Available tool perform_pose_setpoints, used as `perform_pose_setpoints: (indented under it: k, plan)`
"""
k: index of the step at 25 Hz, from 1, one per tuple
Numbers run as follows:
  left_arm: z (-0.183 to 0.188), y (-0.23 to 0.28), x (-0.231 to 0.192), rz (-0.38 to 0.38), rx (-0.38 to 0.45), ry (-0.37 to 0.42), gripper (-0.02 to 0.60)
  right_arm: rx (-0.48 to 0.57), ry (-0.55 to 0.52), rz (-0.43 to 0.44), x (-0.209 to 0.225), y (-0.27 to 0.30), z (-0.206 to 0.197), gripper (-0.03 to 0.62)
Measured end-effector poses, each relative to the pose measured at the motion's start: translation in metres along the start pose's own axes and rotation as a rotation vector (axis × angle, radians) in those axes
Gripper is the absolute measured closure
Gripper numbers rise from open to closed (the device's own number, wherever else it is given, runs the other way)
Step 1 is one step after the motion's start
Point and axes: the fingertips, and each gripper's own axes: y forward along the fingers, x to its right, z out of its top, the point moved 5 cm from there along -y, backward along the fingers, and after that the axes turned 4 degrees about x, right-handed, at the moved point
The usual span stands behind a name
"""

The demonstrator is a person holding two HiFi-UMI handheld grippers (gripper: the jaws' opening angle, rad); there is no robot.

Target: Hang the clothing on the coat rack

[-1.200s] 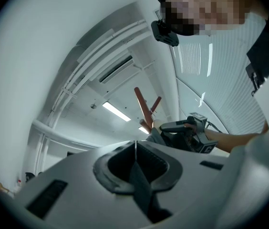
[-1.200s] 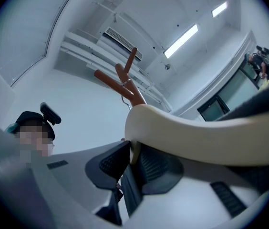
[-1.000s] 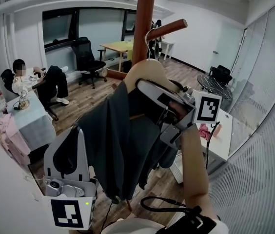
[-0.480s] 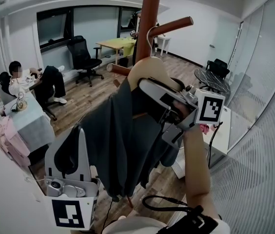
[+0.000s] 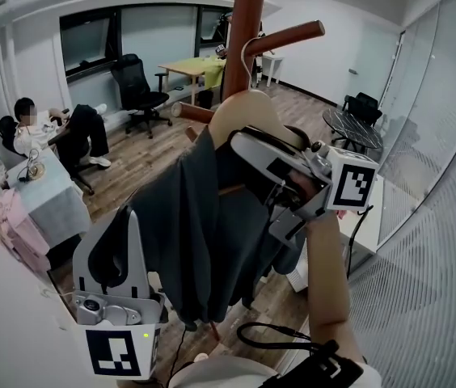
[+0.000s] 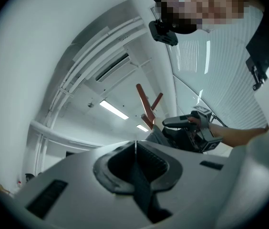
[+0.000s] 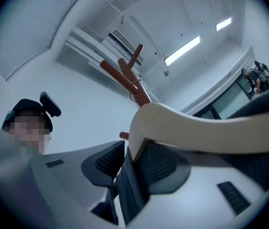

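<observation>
Coat rack [image 5: 244, 23]: reddish-brown wooden pole with angled pegs, base out of sight. A pale wooden hanger [image 5: 248, 110] has its wire hook over the upper right peg [image 5: 293, 36], close to the pole. A dark grey garment [image 5: 187, 217] hangs from the hanger.

Coat rack [image 5: 244, 31]: red-brown wood, smooth, slight sheen. Hanger [image 5: 248, 113]: pale wood, smooth. Garment [image 5: 187, 233]: dk grey matt cloth.
</observation>
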Motion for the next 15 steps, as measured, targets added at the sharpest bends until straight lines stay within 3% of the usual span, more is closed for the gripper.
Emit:
perform_pose_setpoints:
  k: [7,12,15]
  plan:
    - [0.003,-0.002,0.022,0.054,-0.021,0.06,0.557,-0.024,-0.071,-0.035,-0.003,-0.038,0.0,0.448]
    - [0.009,-0.004,0.014,0.058,-0.013,0.084,0.558,-0.028,-0.111,-0.064,-0.003,-0.033,-0.003,0.449]
    - [0.016,-0.007,0.026,0.047,0.002,0.114,0.557,-0.053,-0.19,-0.081,-0.01,-0.043,-0.007,0.45]
